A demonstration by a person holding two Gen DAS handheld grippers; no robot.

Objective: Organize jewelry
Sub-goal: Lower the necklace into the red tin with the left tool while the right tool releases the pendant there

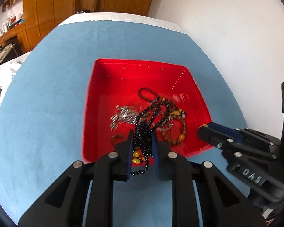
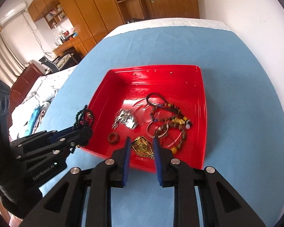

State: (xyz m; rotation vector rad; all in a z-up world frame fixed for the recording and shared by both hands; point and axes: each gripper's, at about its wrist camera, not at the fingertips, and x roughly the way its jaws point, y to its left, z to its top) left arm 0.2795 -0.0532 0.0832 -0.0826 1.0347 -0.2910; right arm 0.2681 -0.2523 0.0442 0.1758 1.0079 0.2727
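A red tray (image 1: 108, 87) sits on the blue cloth and holds jewelry. My left gripper (image 1: 142, 141) is shut on a black bead necklace (image 1: 142, 130) with yellow beads, held above the tray's near edge; it also shows in the right wrist view (image 2: 84, 119). My right gripper (image 2: 141, 147) is shut on a gold pendant (image 2: 143, 147) over the tray's near right part; it also shows in the left wrist view (image 1: 204, 130). In the tray lie a silver piece (image 2: 126, 120), a brown ring (image 2: 113, 138), a metal bangle (image 2: 157, 129) and a brown bead bracelet (image 2: 178, 124).
The blue cloth (image 2: 236, 113) covers a white table (image 2: 179, 21) next to a white wall (image 1: 227, 28). Wooden cabinets (image 2: 96, 5) stand behind. A bed with bedding (image 2: 37, 98) is at the left.
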